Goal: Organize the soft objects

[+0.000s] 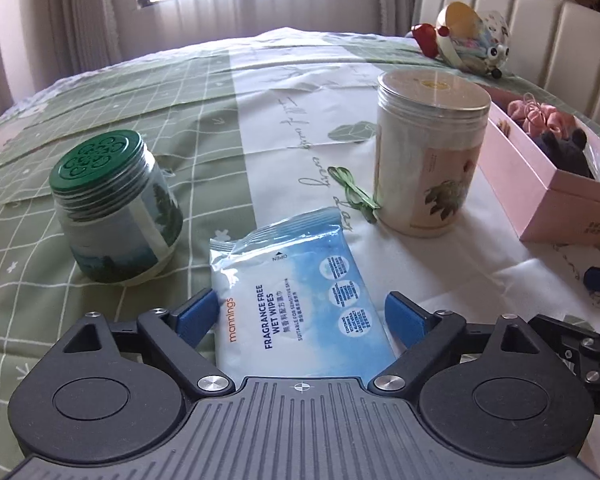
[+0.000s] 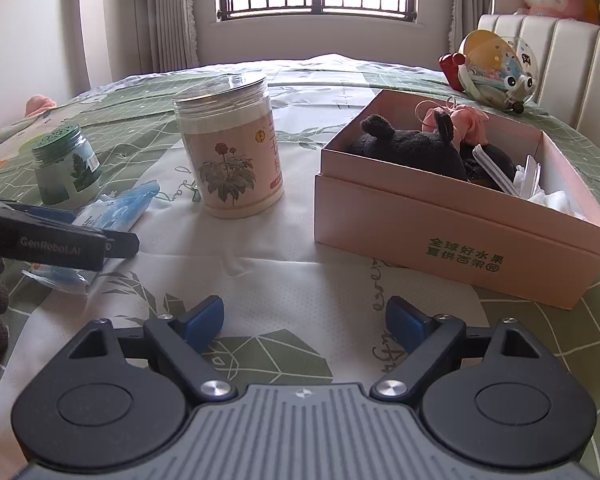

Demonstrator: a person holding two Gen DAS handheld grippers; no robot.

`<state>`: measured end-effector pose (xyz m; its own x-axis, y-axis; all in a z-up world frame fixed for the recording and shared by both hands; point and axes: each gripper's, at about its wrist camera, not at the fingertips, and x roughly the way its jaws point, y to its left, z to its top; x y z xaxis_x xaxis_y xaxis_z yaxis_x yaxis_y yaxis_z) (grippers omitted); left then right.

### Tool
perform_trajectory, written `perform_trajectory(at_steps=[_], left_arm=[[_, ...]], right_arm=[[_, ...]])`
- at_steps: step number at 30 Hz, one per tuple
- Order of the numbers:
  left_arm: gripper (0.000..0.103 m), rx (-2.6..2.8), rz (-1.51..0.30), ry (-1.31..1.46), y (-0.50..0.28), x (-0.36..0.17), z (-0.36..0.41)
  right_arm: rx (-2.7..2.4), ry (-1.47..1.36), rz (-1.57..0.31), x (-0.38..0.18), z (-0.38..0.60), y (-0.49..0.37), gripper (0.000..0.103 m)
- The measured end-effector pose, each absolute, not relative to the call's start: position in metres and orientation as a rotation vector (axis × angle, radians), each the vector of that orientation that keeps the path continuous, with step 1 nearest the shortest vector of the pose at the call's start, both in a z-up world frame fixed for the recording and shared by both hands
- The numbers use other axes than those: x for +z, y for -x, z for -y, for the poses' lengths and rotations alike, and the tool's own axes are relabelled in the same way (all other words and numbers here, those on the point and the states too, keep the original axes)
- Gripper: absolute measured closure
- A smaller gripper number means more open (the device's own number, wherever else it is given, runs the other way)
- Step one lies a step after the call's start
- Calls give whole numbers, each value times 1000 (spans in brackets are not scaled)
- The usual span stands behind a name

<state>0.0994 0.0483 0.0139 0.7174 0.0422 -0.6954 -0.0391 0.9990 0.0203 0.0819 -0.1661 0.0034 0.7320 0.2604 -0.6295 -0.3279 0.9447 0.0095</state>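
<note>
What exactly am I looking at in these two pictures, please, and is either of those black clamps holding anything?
No robot here: a person carries two hand-held grippers, each with a camera looking along its blue-padded fingers. The left gripper straddles a pack of wet wipes on the bed; its pads look clear of the pack, so nothing is held. The right gripper is open over bare bedspread. Also there: a green-lidded jar, a tall clear canister, and a pink box holding a black plush toy.
</note>
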Motion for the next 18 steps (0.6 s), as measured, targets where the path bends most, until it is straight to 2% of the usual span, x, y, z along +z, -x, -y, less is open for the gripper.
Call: perform_trajectory(at_steps=[4,7,8,9,10,12,15,18], left_arm=[[10,42,-778,102,-100,15,-63],[18,4,-780,145,-93,15,-74],[19,-9,-779,163,-90,16,-78],[19,-21,-776,190,-85,18,-82],[19,-31,-769,219,-80,19,-88],[19,-34,-759,250,-70,23,-98],[19,10,-745,226,-55,29,-111],[19,11,-731,241,-43,31,-122]], right_arm=[[325,109,-681,3,166,-82,14],[333,105,-673,9,162,-84,15],[350,87,-659,13,159,-84,17],[370,68,-641,18,155,-85,26],[396,69,-632,23,147,-86,43],[446,114,-632,34,121,-93,64],[528,141,-630,44,82,-106,71],[585,151,-640,47,47,-123,71]])
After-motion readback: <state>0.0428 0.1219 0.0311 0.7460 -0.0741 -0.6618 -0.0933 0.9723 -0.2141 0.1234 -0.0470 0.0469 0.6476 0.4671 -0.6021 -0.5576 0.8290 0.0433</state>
